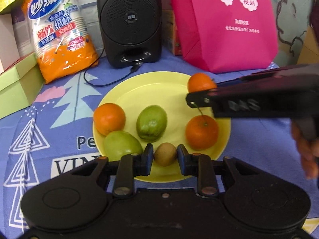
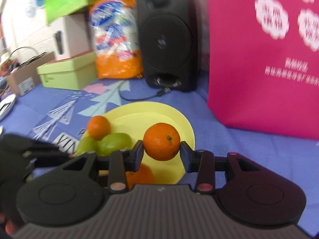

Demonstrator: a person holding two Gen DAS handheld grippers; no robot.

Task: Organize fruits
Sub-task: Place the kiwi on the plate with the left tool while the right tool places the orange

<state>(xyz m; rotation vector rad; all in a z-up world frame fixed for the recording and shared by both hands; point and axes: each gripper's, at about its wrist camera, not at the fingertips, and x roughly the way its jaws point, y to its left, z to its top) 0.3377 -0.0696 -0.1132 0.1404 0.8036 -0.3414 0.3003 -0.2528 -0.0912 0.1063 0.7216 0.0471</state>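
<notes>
A yellow plate lies on the blue cloth. On it are two oranges, two green fruits and a small brown kiwi. My left gripper is shut on the kiwi at the plate's near edge. My right gripper is shut on a third orange and holds it above the plate's right side. That orange and the right gripper's body also show in the left wrist view. The left gripper's body shows at the left edge of the right wrist view.
Behind the plate stand a black speaker with a cable, an orange paper-cup pack, a pink bag and green boxes. The blue patterned cloth covers the table.
</notes>
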